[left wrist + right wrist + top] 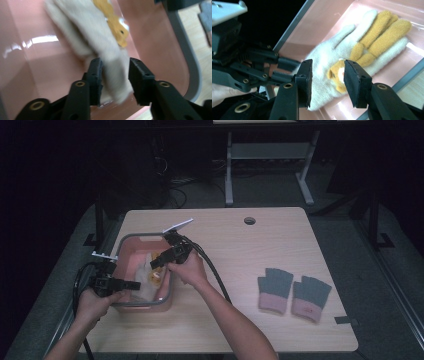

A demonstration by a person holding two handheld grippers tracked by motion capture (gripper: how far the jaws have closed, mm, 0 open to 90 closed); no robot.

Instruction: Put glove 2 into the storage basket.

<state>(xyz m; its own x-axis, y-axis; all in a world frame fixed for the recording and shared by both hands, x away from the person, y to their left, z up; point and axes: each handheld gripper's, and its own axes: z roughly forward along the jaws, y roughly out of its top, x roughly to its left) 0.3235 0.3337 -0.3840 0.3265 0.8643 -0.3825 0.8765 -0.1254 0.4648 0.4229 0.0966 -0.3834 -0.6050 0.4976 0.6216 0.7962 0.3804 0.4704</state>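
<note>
A: Forearms are coming in at the bottom of the high view. Left gripper is sitting at the near left corner of the pink bin; right gripper is reaching in over the right rim. Cream glove is lying inside the bin.

B: Anything else on the wooden table?

A: Two grey-and-pink gloves are lying side by side, well apart from the bin, toward the right.

B: Left gripper view?

A: Black jaws are standing part open in the foreground, with the left gripper straddling one blurred end of the cream glove. Whether a pad is touching it, I cannot tell. Orange patches are showing farther up the glove, and the bin's wall is curving behind.

B: Right gripper view?

A: Right gripper is standing part open too, jaws on either side of the glove's cuff end without pressing. Glove is lying flat on the bin floor, orange fingers pointing away. Left gripper is showing at the left, its jaws at the glove's edge.
</note>
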